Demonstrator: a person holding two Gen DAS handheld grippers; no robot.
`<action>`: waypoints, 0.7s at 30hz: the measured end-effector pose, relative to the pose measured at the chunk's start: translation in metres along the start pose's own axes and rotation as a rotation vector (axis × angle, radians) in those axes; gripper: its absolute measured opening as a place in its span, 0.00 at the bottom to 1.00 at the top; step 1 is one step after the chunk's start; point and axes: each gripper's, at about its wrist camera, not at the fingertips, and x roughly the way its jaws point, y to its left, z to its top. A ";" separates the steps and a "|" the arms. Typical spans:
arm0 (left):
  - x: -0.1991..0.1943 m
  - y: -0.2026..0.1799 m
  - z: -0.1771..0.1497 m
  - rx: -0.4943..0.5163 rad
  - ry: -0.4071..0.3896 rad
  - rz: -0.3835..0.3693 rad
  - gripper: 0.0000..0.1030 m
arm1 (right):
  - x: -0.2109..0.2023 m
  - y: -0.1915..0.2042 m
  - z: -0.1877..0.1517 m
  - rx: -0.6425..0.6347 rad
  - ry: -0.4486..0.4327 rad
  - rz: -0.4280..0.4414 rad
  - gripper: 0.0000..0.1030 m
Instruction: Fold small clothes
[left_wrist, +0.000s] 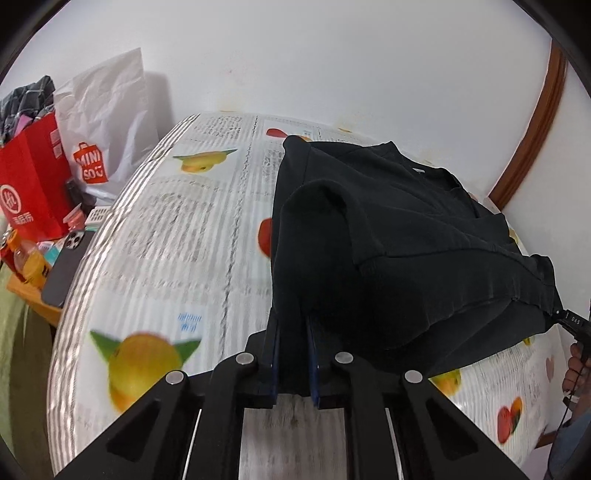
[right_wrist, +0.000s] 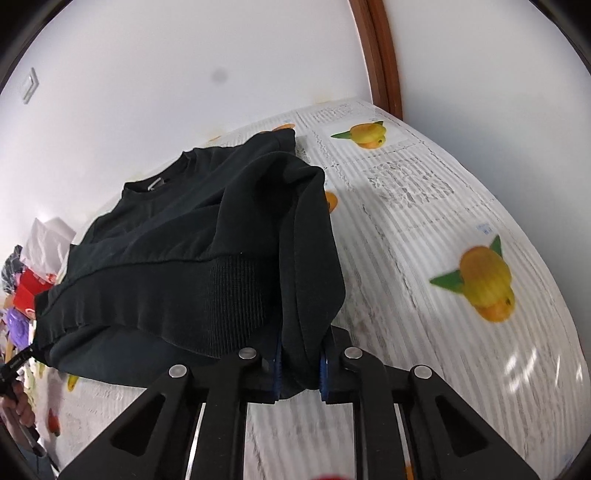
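Observation:
A black sweatshirt (left_wrist: 388, 240) (right_wrist: 184, 240) lies on the fruit-print table cover (left_wrist: 166, 240) (right_wrist: 424, 240), collar toward the wall. Its near edge is held up off the cover. My left gripper (left_wrist: 293, 325) is shut on the garment's near left corner, dark fabric pinched between the blue pads (left_wrist: 274, 354). My right gripper (right_wrist: 301, 356) is shut on the near right corner, next to the ribbed hem. Each gripper's tip also shows at the far edge of the other view, clamped on the cloth: the right gripper (left_wrist: 570, 322) and the left gripper (right_wrist: 18, 363).
Left of the table stand a red paper bag (left_wrist: 33, 184) and a white shopping bag (left_wrist: 103, 122), with a dark phone (left_wrist: 62, 266) and an orange bottle (left_wrist: 29, 262) beside them. A brown door frame (right_wrist: 380, 55) runs up the wall at the right. A person's hand (left_wrist: 576, 365) holds the right gripper.

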 end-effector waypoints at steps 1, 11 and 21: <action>-0.005 0.000 -0.005 0.004 0.002 0.001 0.11 | -0.006 -0.001 -0.005 -0.004 0.001 0.006 0.14; -0.045 0.003 -0.059 -0.002 0.009 -0.018 0.12 | -0.052 -0.006 -0.045 -0.037 0.005 0.019 0.14; -0.073 0.010 -0.077 0.004 0.000 -0.038 0.15 | -0.086 -0.020 -0.061 -0.024 -0.022 -0.151 0.20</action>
